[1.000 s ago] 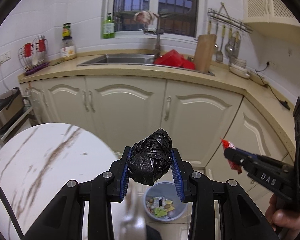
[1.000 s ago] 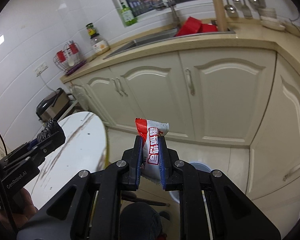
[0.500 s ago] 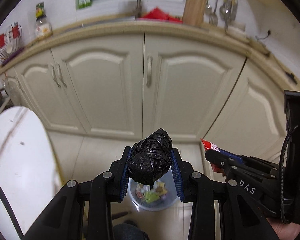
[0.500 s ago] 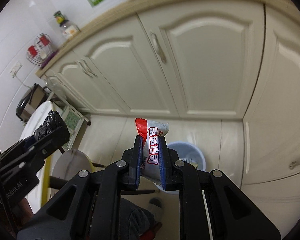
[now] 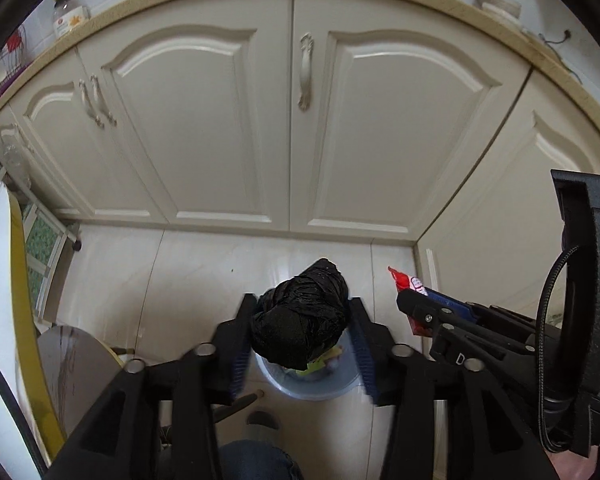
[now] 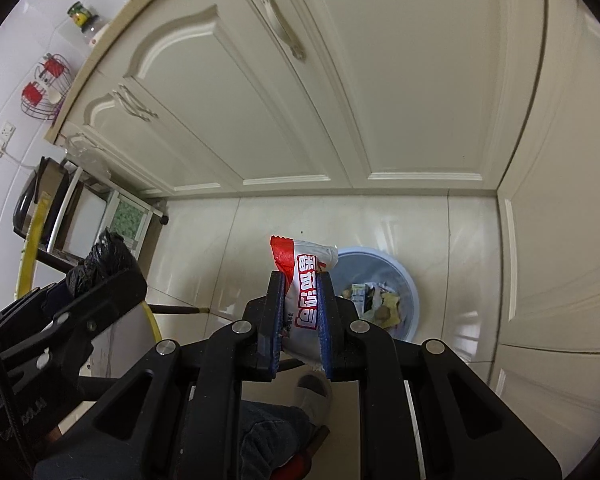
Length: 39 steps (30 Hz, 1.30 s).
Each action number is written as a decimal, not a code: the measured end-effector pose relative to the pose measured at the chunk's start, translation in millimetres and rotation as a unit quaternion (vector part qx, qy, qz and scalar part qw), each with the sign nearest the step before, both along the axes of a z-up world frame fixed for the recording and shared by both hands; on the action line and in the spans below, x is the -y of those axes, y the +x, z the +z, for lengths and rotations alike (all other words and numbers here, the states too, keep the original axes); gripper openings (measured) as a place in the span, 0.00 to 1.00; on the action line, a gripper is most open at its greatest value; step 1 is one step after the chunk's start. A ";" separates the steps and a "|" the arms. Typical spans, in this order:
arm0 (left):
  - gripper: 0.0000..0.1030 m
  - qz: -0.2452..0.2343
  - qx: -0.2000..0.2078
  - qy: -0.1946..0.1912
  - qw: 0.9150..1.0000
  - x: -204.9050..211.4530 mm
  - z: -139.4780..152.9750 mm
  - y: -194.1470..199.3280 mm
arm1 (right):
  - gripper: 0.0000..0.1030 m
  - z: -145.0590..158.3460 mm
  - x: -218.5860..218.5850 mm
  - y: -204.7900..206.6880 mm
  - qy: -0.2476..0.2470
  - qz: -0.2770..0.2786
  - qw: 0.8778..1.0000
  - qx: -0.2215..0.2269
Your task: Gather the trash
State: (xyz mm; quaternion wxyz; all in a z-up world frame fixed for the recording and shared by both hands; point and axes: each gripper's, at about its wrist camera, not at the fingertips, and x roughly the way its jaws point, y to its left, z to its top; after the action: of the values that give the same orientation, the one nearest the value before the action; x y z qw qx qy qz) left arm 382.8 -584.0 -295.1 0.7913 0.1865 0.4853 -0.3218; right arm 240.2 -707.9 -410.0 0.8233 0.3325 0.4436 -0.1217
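Observation:
A crumpled black plastic bag point(image 5: 300, 320) sits between the fingers of my left gripper point(image 5: 303, 302), directly above a pale blue bin point(image 5: 312, 386) on the floor. The left jaws are opening, and a thin gap shows between the bag and the right pad. My right gripper point(image 6: 300, 280) is shut on a red-and-white snack wrapper point(image 6: 306, 266), just left of the bin point(image 6: 406, 292), which holds several scraps. In the left wrist view the right gripper point(image 5: 414, 306) and its wrapper point(image 5: 406, 282) are at the right. The right wrist view shows the left gripper point(image 6: 112, 272) and bag point(image 6: 100, 254) at the left.
Cream cabinet doors point(image 5: 292, 120) close off the floor behind and to the right of the bin. A white round table with a yellow rim point(image 5: 20, 300) and a brown stool point(image 5: 76, 360) stand at the left. A person's trouser leg point(image 5: 256, 460) and shoe point(image 6: 314, 388) are below the grippers.
Both grippers have sunk toward the floor and tipped downward, so the bin is nearer. The left jaws have spread wider around the black bag. The right grip on the wrapper is unchanged.

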 end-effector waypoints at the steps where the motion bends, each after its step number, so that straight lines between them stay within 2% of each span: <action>1: 0.60 0.002 0.000 0.000 1.000 0.9 -1.3 1.4 | 0.15 -2.9 1.0 1.4 0.003 0.000 1.000 -0.002; 3: 0.71 0.009 0.010 0.002 1.000 2.6 -3.2 2.7 | 0.15 -7.0 2.0 3.7 0.005 0.002 1.000 -0.004; 7: 0.85 0.018 0.017 0.007 1.000 7.7 -6.2 4.8 | 0.22 -12.3 5.0 6.4 0.007 -0.002 1.000 -0.010; 8: 0.87 0.021 0.019 0.008 1.000 8.9 -7.0 5.0 | 0.30 -13.7 6.4 6.0 0.008 -0.005 1.000 -0.013; 9: 0.87 0.022 0.021 0.007 1.000 4.1 -4.4 0.2 | 0.48 -16.0 7.7 5.2 0.011 -0.010 1.000 -0.015; 10: 0.88 0.023 0.022 0.007 0.999 3.7 -3.9 0.1 | 0.58 -17.1 9.9 3.6 0.012 -0.015 1.000 -0.016; 12: 0.89 0.027 0.027 0.007 0.999 0.5 -0.8 -2.4 | 0.98 -19.2 13.5 -1.5 0.015 -0.028 0.999 -0.015; 18: 0.91 0.027 0.040 -0.005 0.999 -8.0 15.8 -18.4 | 1.00 -21.5 22.6 -15.9 0.025 -0.065 0.997 -0.039; 24: 0.93 0.022 0.056 -0.026 0.998 -31.2 39.2 -37.2 | 1.00 2.8 21.5 -33.8 0.023 -0.085 0.996 -0.025; 31: 0.94 0.023 0.092 -0.071 0.993 -78.6 93.4 -69.5 | 1.00 53.6 4.2 -53.7 -0.002 -0.096 0.995 0.004; 35: 0.96 0.027 0.123 -0.093 0.988 -124.2 129.3 -99.1 | 1.00 90.1 -15.2 -63.8 -0.024 -0.092 0.995 0.025; 39: 0.99 0.042 0.164 -0.118 0.979 -185.7 167.3 -137.8 | 1.00 135.2 -45.2 -72.1 -0.050 -0.082 0.994 0.058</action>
State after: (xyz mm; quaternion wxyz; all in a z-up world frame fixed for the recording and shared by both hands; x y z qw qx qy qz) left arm 245.0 -398.3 -127.8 0.8892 0.1219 0.3151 -0.3084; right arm 168.0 -662.7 -274.8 0.8504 0.3329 0.3599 -0.1911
